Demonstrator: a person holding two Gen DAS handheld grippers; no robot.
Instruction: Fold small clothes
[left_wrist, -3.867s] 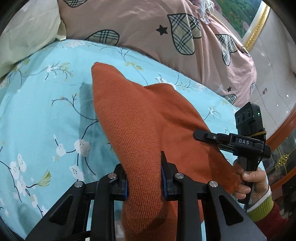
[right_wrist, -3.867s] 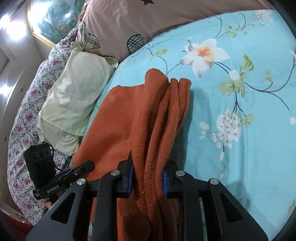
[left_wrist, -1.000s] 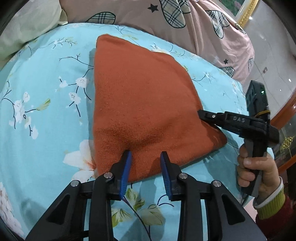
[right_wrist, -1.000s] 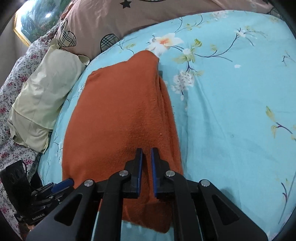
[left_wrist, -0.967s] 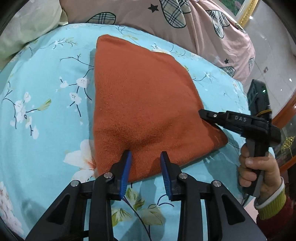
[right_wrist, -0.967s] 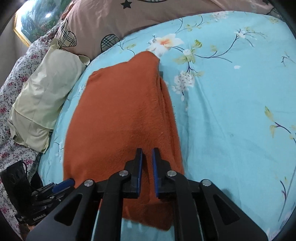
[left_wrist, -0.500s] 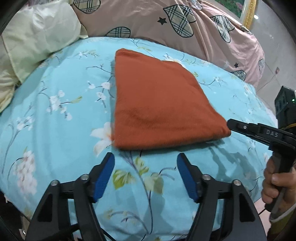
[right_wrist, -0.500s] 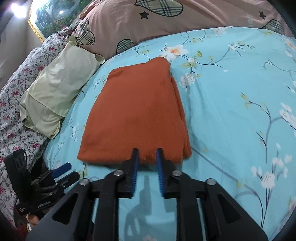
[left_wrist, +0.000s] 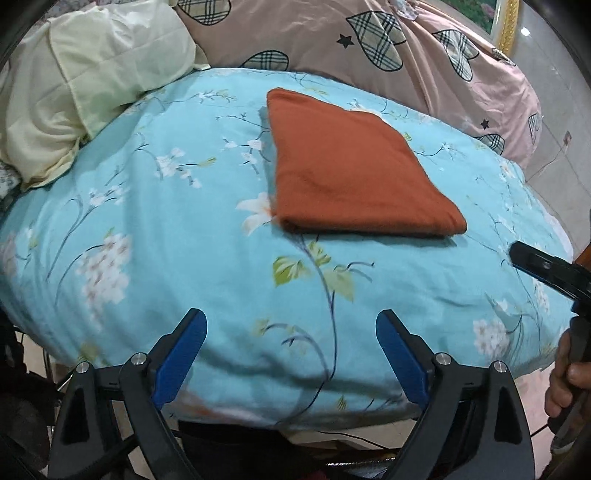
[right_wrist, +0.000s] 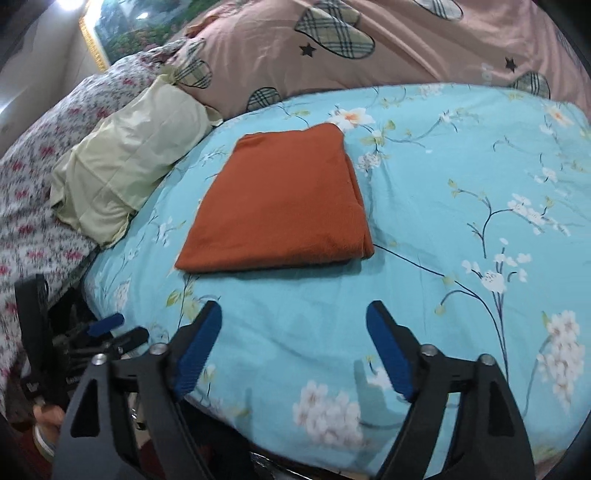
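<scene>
An orange knitted garment (left_wrist: 351, 173) (right_wrist: 284, 206) lies folded flat into a rough rectangle on the light blue flowered bedspread (left_wrist: 184, 240) (right_wrist: 461, 221). My left gripper (left_wrist: 290, 326) hangs over the bed's near edge, well short of the garment, its jaws still opening with only the bedspread between them. My right gripper (right_wrist: 293, 319) is likewise back from the garment's near edge, jaws opening and nothing in them. In the left wrist view the right gripper's black finger (left_wrist: 535, 264) juts in at the right edge, held by a hand (left_wrist: 569, 384).
A pale yellow pillow (left_wrist: 85, 85) (right_wrist: 129, 158) lies left of the garment. A pink quilt with plaid hearts (left_wrist: 388, 48) (right_wrist: 369, 44) is heaped behind it. A flowered white cover (right_wrist: 33, 177) lies at the far left. The bed's front edge drops off just below both grippers.
Both grippers let go of the folded garment's near edge, spread their jaws wide and drew back toward the bed's front edge. The garment stays flat on the bedspread.
</scene>
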